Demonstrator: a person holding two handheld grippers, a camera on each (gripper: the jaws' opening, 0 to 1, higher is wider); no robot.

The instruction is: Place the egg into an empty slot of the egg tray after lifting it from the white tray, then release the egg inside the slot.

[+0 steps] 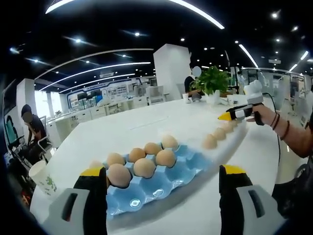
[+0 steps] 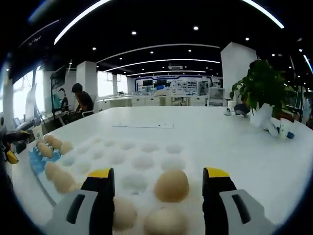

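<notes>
The blue egg tray (image 1: 146,193) lies just ahead of my left gripper (image 1: 161,183), which is open with nothing between its jaws. Several brown eggs (image 1: 145,167) fill its far rows, and the near slots are empty. Beside it lies the white tray (image 2: 142,147) with shallow dimples. My right gripper (image 2: 157,178) stands open over its near edge, and one brown egg (image 2: 172,185) lies between the jaws, closer to the right one, untouched. Two more eggs (image 2: 122,213) lie nearer the camera. In the left gripper view the right gripper (image 1: 239,113) hovers over the white tray's (image 1: 230,147) far end.
All of this rests on a long white table (image 2: 244,147). A potted plant (image 2: 264,83) and small cups stand at its far right. A paper cup (image 1: 41,176) sits by the blue tray's left. A person (image 2: 80,100) sits at a far desk.
</notes>
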